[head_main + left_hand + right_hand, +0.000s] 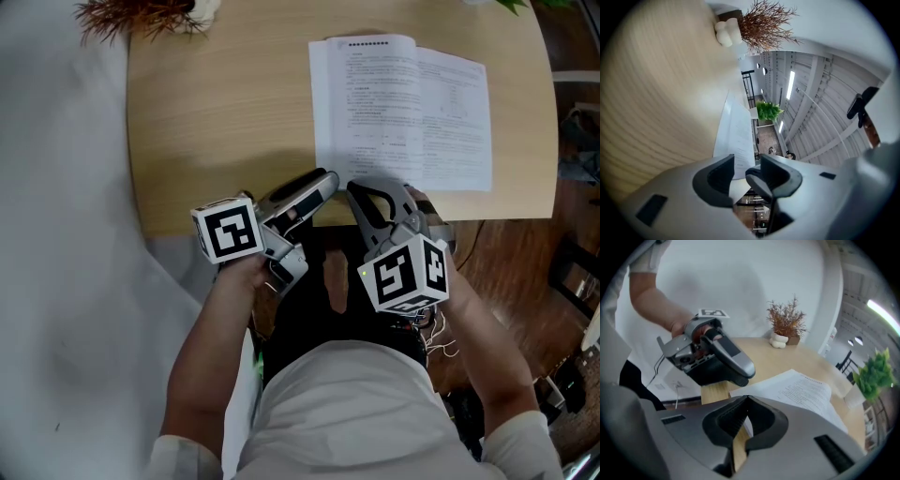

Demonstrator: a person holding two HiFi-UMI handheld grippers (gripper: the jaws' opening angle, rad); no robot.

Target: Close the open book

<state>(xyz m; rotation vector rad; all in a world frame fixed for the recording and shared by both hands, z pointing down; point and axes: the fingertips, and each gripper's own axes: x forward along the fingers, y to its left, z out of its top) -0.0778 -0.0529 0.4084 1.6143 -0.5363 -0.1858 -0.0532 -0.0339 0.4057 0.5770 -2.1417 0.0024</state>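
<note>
In the head view, the book [403, 112] is lying open and face up on the far right part of the table [216, 122], its 2 pages spread flat. The left gripper [326, 178] and the right gripper [361, 192] are hanging side by side at the table's near edge, right by the book's near edge. Whether either one is touching paper cannot be told from here.

In the left gripper view, the left gripper [740, 164] is showing its jaws standing apart with nothing between the pads. The book's page [738, 136] is showing through the gap, further off.

In the right gripper view, the right gripper [746, 399] is showing its jaws meeting at the tips and clamping nothing. The book [801, 390] is lying just ahead, with the left gripper [743, 371] hovering over the table edge beside it.

Judging by this, the closing is not yet starting. 1 side of the book is waiting to be caught and swung over onto the other.
</note>
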